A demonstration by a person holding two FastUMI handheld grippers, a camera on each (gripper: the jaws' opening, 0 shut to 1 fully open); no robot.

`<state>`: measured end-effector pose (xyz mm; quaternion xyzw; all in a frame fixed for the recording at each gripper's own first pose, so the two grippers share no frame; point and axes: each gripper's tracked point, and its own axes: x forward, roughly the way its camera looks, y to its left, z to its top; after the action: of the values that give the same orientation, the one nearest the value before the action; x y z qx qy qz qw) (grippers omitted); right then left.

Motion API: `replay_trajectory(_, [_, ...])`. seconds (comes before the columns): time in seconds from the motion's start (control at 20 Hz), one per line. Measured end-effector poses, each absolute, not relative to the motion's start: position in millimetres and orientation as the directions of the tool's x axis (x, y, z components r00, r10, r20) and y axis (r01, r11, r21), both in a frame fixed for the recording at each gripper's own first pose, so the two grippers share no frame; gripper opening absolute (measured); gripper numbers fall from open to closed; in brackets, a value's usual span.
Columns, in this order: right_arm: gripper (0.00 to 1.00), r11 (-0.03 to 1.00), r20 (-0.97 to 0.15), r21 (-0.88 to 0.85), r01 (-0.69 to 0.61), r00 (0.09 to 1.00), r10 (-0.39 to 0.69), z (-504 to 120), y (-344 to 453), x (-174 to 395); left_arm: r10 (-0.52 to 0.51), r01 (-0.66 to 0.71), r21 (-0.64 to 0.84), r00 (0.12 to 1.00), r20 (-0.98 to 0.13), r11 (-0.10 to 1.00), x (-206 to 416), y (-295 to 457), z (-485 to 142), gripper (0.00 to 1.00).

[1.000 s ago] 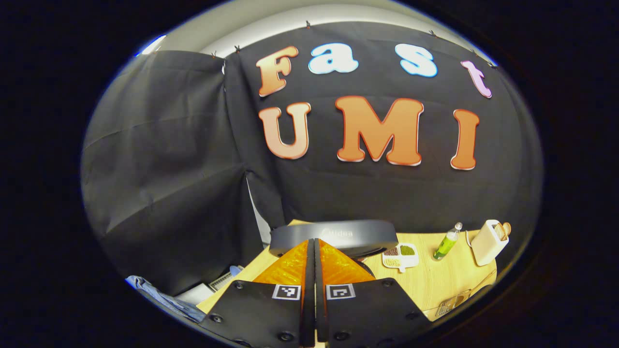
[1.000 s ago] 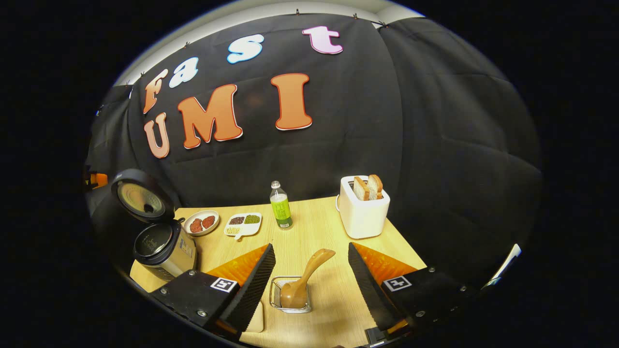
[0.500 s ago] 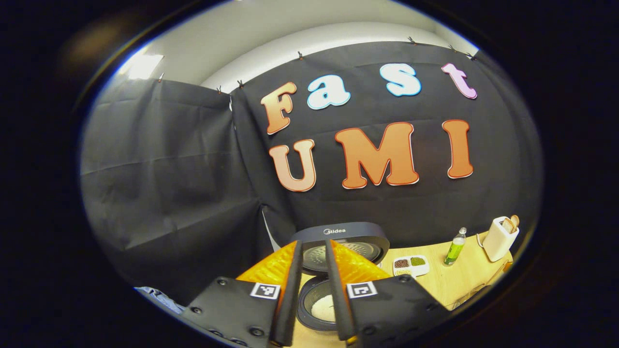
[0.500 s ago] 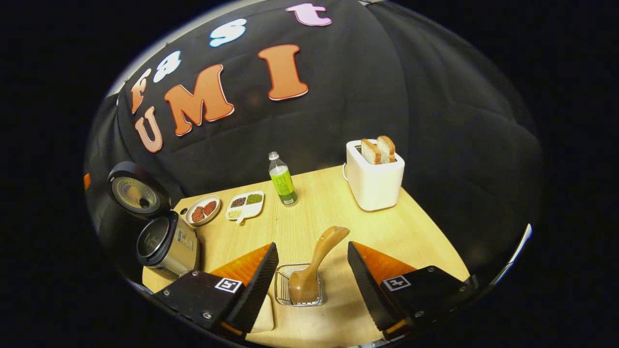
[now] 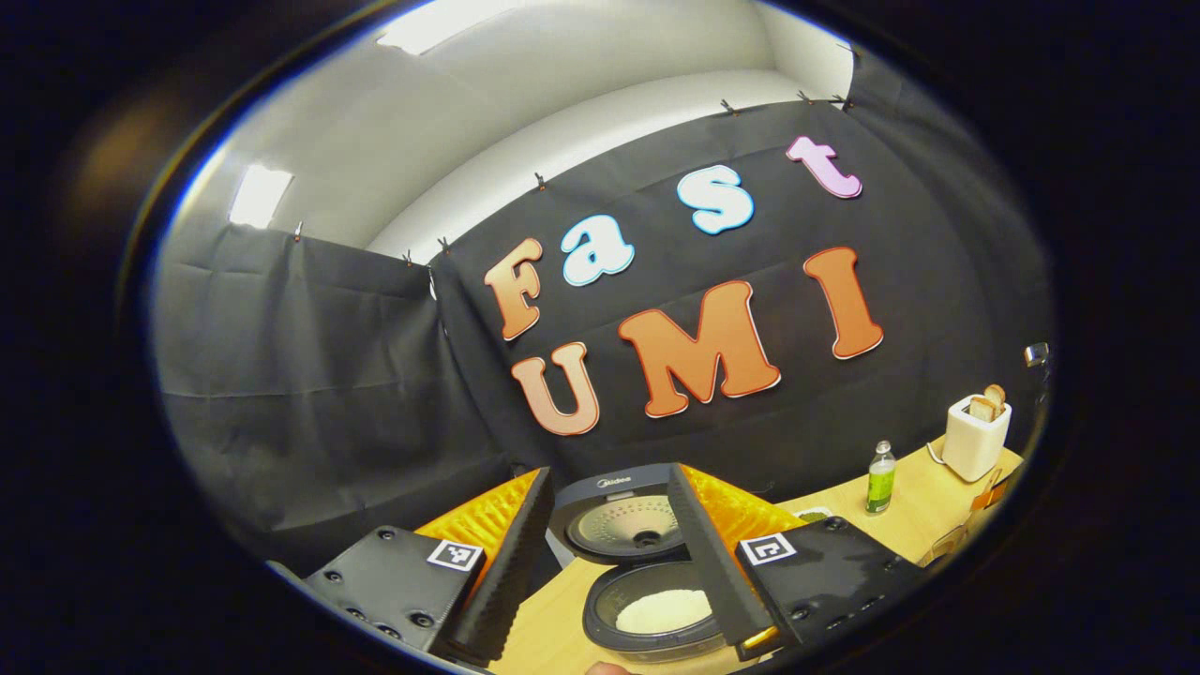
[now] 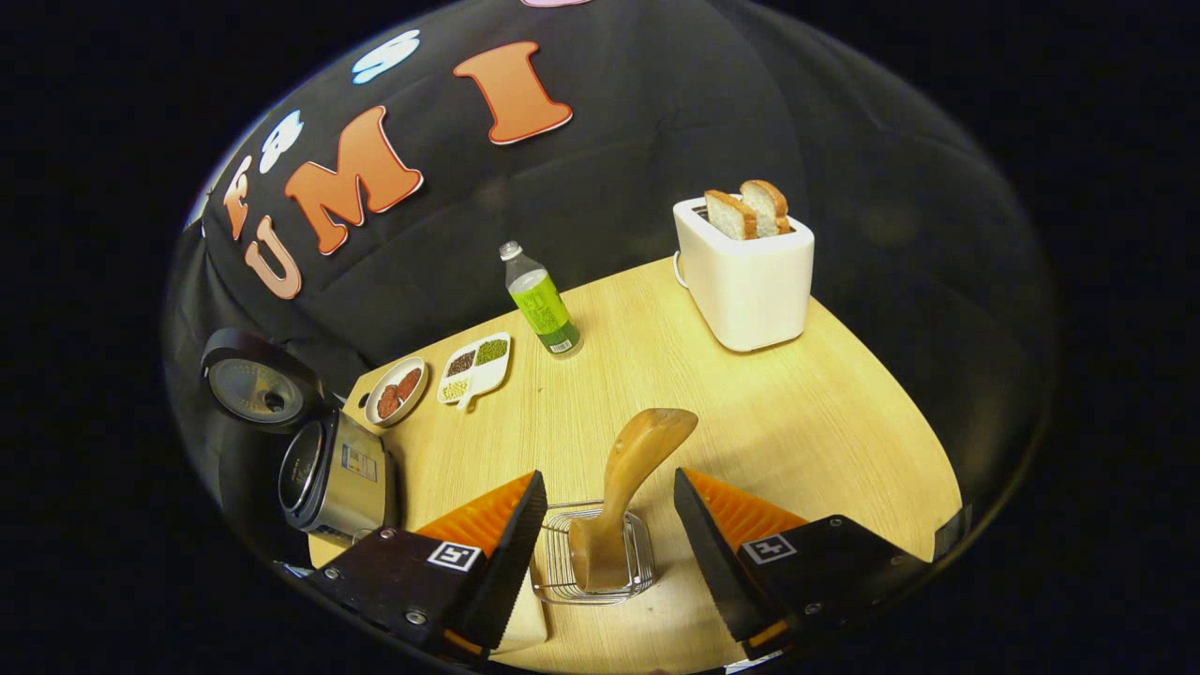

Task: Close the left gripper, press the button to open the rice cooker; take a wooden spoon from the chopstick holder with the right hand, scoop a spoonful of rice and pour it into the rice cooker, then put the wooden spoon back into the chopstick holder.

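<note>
The right hand-held gripper hangs released, its two fingers spread wide on either side of the wooden spoon without touching it. The spoon stands tilted in the chopstick holder, a small wire basket that sits between the fingers near the front edge of the table; the spoon's bowl is down in the basket and its handle leans up and away. Farther out on the table stand a green bottle and, well to its right, a white toaster with two bread slices poking out of the top. Left of the bottle lie a divided dish of grains and a small round plate. At the table's left end is the rice cooker with its lid swung up.

The left hand-held gripper is also released, fingers parted and holding nothing. Between them, close below, the rice cooker sits open: white rice lies in the inner pot and the raised lid stands just behind it. Off to the right on the table, the bottle and toaster appear small and far.
</note>
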<state>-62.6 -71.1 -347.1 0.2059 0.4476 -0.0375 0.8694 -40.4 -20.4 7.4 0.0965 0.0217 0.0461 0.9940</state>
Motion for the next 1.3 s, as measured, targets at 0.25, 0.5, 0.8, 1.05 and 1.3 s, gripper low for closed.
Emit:
replay_trajectory(0.25, [0.75, 0.913, -0.798, 0.341, 0.222, 0.582, 0.157, -365, -67, -50, 0.175, -0.166, 0.118, 0.983, -0.064, 0.979, -51, -23, 8, 0.77])
replay_trajectory(0.5, [0.52, 0.896, -0.822, 0.359, 0.261, 0.543, 0.171, -386, -61, -50, 0.205, -0.193, 0.158, 0.977, -0.063, 0.968, -61, -24, 8, 0.77])
replay_trajectory(0.8, [0.17, 0.888, -0.821, 0.362, 0.284, 0.548, 0.159, -393, -59, -50, 0.173, -0.160, 0.186, 0.983, -0.056, 0.969, -59, -33, 6, 0.93])
replay_trajectory(1.05, [0.19, 0.873, -0.810, 0.358, 0.331, 0.575, 0.115, -385, -56, -59, 0.101, -0.091, 0.169, 0.994, -0.051, 0.981, -41, -37, 2, 0.80])
replay_trajectory(1.3, [0.14, 0.867, -0.803, 0.312, 0.388, 0.595, 0.023, -377, -58, -75, 0.035, -0.026, 0.145, 0.998, -0.060, 0.989, -27, -34, -7, 0.91])
